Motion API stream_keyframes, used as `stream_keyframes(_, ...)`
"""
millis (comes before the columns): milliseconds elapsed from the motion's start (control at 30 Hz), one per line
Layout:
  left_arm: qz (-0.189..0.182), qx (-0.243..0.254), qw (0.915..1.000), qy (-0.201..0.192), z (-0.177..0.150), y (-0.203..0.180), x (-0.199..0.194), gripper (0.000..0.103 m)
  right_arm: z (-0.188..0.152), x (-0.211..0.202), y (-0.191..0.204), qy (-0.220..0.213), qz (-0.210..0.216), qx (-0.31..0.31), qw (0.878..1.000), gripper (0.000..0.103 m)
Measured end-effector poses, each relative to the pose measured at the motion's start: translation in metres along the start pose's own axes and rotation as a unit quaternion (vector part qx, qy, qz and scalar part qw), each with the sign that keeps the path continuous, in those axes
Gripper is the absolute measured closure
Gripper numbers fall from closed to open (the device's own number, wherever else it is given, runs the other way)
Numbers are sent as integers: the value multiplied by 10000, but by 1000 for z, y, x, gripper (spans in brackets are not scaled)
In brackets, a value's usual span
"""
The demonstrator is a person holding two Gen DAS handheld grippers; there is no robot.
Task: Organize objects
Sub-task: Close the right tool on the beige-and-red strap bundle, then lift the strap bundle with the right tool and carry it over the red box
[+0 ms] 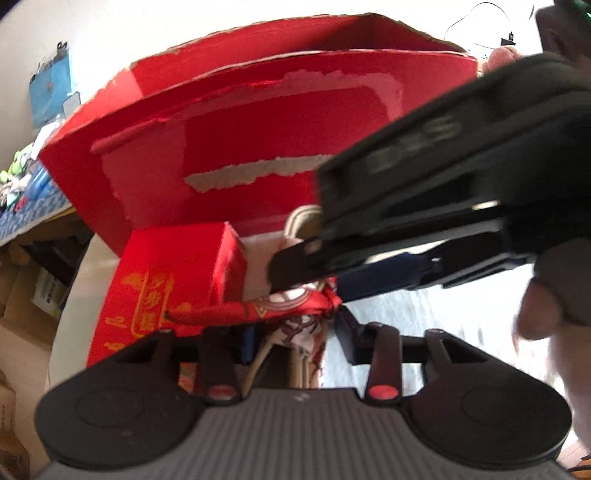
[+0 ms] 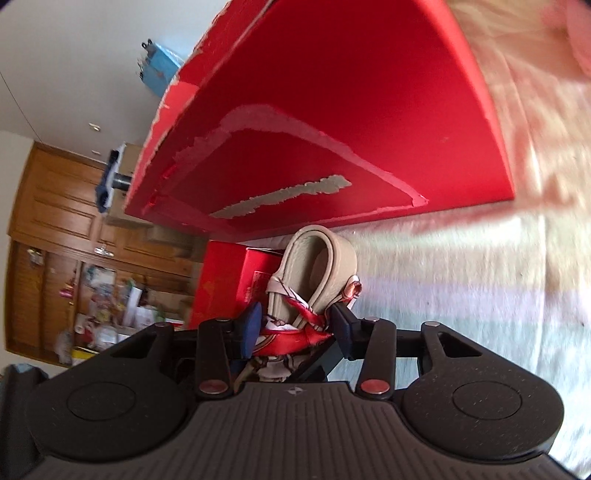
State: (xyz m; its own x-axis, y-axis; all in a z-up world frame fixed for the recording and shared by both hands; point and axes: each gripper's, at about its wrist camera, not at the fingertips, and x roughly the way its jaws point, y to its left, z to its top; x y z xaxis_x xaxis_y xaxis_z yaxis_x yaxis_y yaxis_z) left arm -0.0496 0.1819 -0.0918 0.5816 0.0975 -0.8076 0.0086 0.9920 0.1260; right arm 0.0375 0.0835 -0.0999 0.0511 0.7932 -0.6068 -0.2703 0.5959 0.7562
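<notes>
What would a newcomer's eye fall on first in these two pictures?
The big red box with torn patches fills the upper part of both views. Below it, a beige strap tied with a red scarf sits between the right tool's fingers.

- A pale cloth surface [image 2: 461,280] is spreading across the near right;
- wooden cabinet doors [image 2: 55,221] are standing at the far left, with a jumble of small items [image 2: 99,314] lying in front of them, too blurred to name;
- a blue item [image 1: 50,90] is hanging on the white wall [image 1: 110,33] at the far left;
- cardboard boxes [image 1: 22,306] are sitting low on the left;
- a blue patterned cloth [image 1: 33,210] is covering a far-left ledge.
</notes>
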Motion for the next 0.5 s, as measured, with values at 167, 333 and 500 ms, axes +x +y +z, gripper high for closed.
stream_keyframes(167,-15,-10,10000,50,4,-3,1,71,-1,-5,-7,70,22,-7,10000,66)
stream_keyframes(333,-127,23,9998,127,8,-10,-8,77,-8,-30,-11,20,12,-217,9998,69)
stream_keyframes(500,-382,129,9992,1,14,-24,-32,77,-18,-67,-10,-239,1,-542,9982,70)
